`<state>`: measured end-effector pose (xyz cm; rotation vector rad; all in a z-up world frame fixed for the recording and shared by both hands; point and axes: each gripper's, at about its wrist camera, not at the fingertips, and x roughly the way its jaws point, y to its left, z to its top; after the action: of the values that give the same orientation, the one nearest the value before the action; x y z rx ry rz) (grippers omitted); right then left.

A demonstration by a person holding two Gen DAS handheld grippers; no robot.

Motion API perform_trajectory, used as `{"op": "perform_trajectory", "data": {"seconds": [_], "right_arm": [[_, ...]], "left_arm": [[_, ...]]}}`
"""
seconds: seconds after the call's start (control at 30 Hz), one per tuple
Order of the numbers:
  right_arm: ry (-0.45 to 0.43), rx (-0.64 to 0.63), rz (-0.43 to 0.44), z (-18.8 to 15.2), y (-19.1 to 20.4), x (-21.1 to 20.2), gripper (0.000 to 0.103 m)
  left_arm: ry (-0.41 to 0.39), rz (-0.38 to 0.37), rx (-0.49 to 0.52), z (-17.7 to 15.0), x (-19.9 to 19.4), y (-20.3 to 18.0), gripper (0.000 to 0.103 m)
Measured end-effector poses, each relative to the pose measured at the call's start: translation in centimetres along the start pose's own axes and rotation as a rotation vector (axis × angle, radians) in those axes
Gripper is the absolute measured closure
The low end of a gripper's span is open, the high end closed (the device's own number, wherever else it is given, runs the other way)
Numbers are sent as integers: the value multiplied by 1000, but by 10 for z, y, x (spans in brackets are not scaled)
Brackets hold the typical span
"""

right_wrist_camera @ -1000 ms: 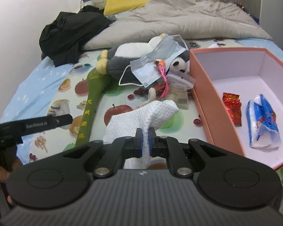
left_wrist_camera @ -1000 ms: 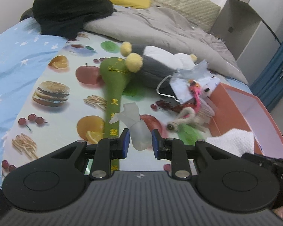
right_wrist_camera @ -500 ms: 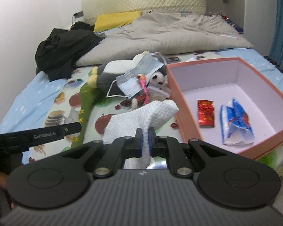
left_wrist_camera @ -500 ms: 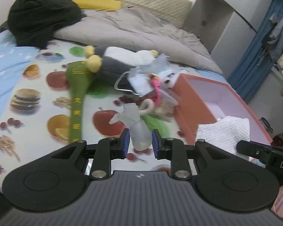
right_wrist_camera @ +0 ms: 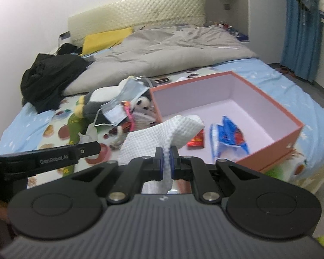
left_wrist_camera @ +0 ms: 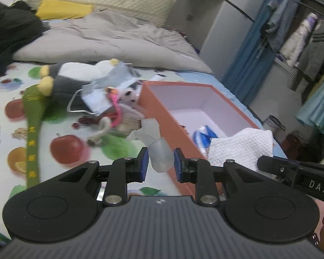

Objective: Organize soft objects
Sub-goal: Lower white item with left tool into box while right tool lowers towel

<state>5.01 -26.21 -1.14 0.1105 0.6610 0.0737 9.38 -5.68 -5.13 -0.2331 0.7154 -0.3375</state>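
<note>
Left gripper (left_wrist_camera: 161, 165): blue-padded fingers (left_wrist_camera: 143, 164) clamped on a translucent, frosted, soft-looking pouch (left_wrist_camera: 159, 154), rounded and bulging between the pads, crumpling to a thin twisted flap just beyond the tips. Right gripper (right_wrist_camera: 166, 164): fingers (right_wrist_camera: 158, 161) pressed nearly together, pinching a white waffle-weave cloth (right_wrist_camera: 162, 133), nubby and limp, rising past the tips in a folded hump and hanging below the pads.

Straight ahead of the right fingers and a little to their right, a rectangular orange box (right_wrist_camera: 270, 153) with pale lilac lining, stiff and flat-walled, on the bed. Inside, near the closer wall, a crinkled blue-and-white wrapper (right_wrist_camera: 229, 142) and a small shiny red packet (right_wrist_camera: 196, 140), just beside each other. Held cloth over the box's near-left corner.

Beyond and left of both sets of fingers, a heap on the fruit-printed sheet (left_wrist_camera: 64, 149): grey-and-white plush (left_wrist_camera: 75, 75) with yellow feet, pleated face masks (left_wrist_camera: 103, 95), a pink strand, a small panda plush (right_wrist_camera: 142, 103). Long green fabric piece (left_wrist_camera: 33, 129) with yellow characters further left. Rumpled grey duvet (right_wrist_camera: 172, 49) well beyond.
</note>
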Motion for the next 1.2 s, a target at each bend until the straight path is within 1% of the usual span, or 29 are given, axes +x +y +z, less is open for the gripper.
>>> {"op": "perform_trajectory", "data": {"seconds": [0.13,0.3,0.53,0.9,1.2], "right_arm": [[-5,38,-33,0,-20,-5,93],[3,84,-52,2,-40,-1,93],[18,130,-62,15,-71,17,93],[79,160,-74,44,-123,84,93],[148,188,-79,60,-156,144,93]], "left_arm": [[17,-33,24,3,8,-18,74],[44,-66,59,10,26,-38,74],[83,-91,85,31,70,-62,74],[169,-115,157,67,174,-95,74],[244,-107,160,86,256,-101,73]]}}
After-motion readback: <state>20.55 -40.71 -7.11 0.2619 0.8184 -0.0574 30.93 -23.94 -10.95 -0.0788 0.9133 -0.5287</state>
